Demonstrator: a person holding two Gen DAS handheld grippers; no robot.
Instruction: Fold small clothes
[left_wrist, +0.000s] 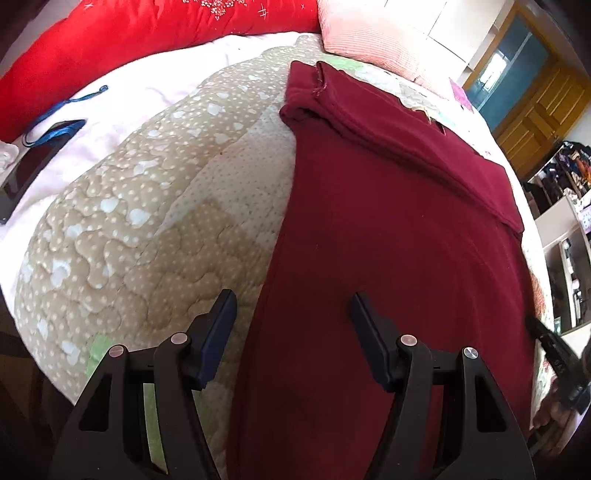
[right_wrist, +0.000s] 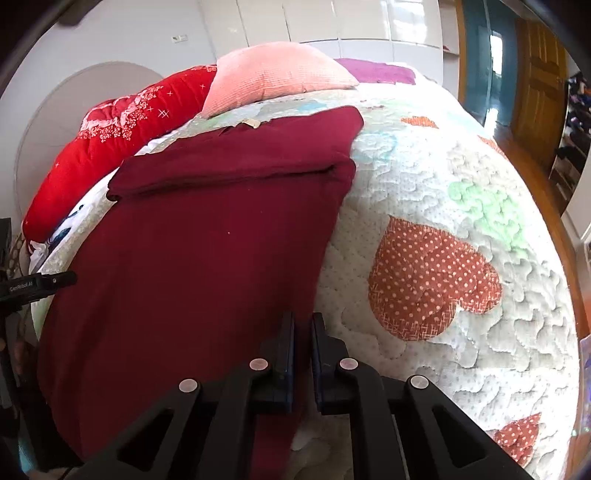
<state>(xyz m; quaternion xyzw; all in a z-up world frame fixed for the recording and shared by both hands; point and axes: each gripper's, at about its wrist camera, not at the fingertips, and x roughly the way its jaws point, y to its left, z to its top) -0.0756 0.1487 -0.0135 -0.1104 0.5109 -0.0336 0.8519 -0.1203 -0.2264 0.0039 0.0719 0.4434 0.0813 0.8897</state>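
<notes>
A dark red garment (left_wrist: 388, 229) lies flat on the quilted bed, its far part folded over into a band. My left gripper (left_wrist: 293, 306) is open and empty, its fingers straddling the garment's near left edge just above the cloth. In the right wrist view the same garment (right_wrist: 192, 240) fills the left half. My right gripper (right_wrist: 303, 325) is shut on the garment's near right edge, with red cloth pinched between the pads. The right gripper's tip shows at the far right of the left wrist view (left_wrist: 554, 350), and the left gripper's tip shows in the right wrist view (right_wrist: 40, 282).
A patchwork quilt (right_wrist: 443, 266) covers the bed. A red bolster (left_wrist: 129, 40) and a pink pillow (right_wrist: 273, 74) lie at the head. A black phone with a blue lanyard (left_wrist: 33, 158) lies on the white sheet at left. Wooden doors and shelves stand at right.
</notes>
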